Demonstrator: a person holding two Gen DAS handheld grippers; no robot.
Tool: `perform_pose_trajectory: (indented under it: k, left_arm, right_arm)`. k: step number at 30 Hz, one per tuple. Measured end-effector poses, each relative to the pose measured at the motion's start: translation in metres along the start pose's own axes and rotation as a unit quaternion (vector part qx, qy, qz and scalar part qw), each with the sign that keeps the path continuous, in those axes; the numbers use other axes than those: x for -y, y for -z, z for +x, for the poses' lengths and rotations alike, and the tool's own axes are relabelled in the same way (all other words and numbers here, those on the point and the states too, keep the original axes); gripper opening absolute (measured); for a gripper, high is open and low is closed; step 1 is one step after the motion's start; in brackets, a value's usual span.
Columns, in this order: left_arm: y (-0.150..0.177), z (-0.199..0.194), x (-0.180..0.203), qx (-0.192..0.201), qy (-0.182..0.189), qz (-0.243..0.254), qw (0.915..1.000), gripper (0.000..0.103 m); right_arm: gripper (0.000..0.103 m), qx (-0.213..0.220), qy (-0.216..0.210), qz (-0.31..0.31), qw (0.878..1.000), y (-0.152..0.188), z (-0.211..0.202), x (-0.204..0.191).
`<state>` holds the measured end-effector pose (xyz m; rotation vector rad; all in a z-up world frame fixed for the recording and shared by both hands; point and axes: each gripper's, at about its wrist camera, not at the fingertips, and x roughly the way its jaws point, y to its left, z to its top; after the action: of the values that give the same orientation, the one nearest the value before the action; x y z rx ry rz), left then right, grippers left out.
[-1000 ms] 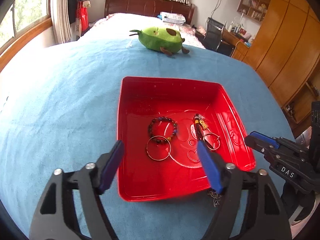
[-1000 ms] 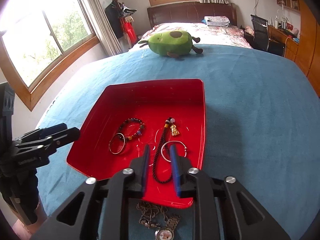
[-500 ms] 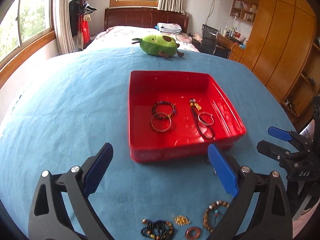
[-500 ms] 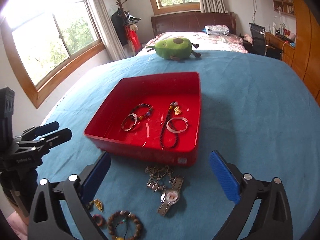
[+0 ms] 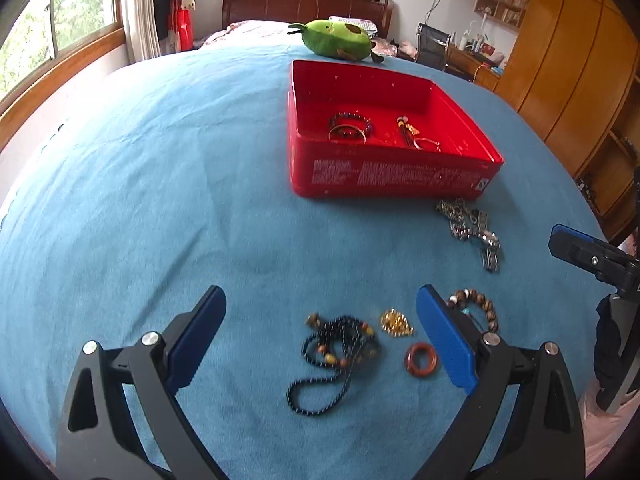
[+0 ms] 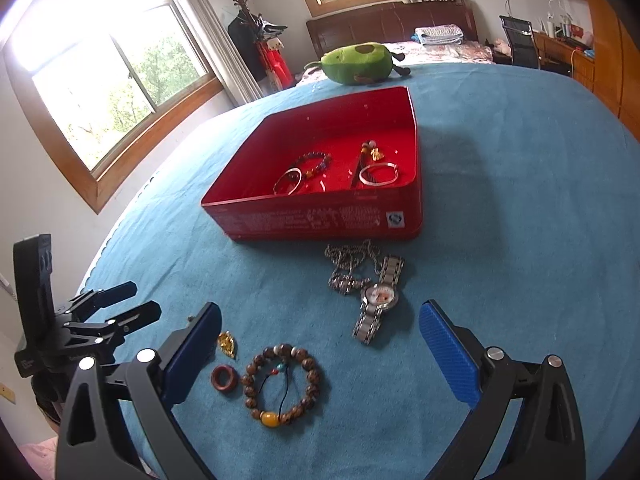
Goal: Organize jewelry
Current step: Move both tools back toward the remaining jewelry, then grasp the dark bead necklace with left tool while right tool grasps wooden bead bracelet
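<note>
A red tin box (image 5: 394, 182) (image 6: 320, 220) sits on the blue cloth and holds two bracelets, a silver bangle (image 6: 378, 173) and a dark cord. On the cloth in front of it lie a black bead necklace (image 5: 336, 354), a gold pendant (image 5: 396, 322) (image 6: 227, 344), a red-brown ring (image 5: 421, 360) (image 6: 224, 379), a wooden bead bracelet (image 6: 282, 384) (image 5: 476, 306), a silver watch (image 6: 378, 298) and a silver chain (image 6: 350, 266) (image 5: 466, 220). My left gripper (image 5: 320, 336) is open and empty above the necklace. My right gripper (image 6: 320, 352) is open and empty above the wooden bracelet.
A green avocado plush (image 5: 336, 38) (image 6: 360, 64) lies behind the box. The blue cloth (image 5: 160, 184) covers a wide table. A window is on the left, wooden cupboards (image 5: 568, 64) on the right, a bed at the back.
Both grippers have pulled back from the red box and lowered toward the loose jewelry. My right gripper went from shut over the box to wide open. The dark cord lies in the box.
</note>
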<state>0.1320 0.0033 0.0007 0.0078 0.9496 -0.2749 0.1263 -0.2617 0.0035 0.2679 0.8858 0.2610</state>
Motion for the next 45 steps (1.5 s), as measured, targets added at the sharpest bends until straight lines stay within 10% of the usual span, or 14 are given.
perform_pose_trajectory:
  k: [28, 38, 45]
  left_arm:
    - [0.032, 0.058, 0.011, -0.095, -0.016, -0.002, 0.9953, 0.093]
    - [0.032, 0.057, 0.005, -0.084, -0.043, 0.009, 0.9955, 0.046]
    - [0.030, 0.055, -0.007, -0.076, -0.044, 0.004, 0.9961, 0.033]
  right_arm:
    - [0.094, -0.046, -0.011, 0.001, 0.999, 0.047, 0.016, -0.005]
    - [0.066, -0.085, 0.008, -0.005, 0.996, 0.049, 0.034, -0.007]
    - [0.057, -0.102, 0.019, -0.019, 0.994, 0.055, 0.043, -0.014]
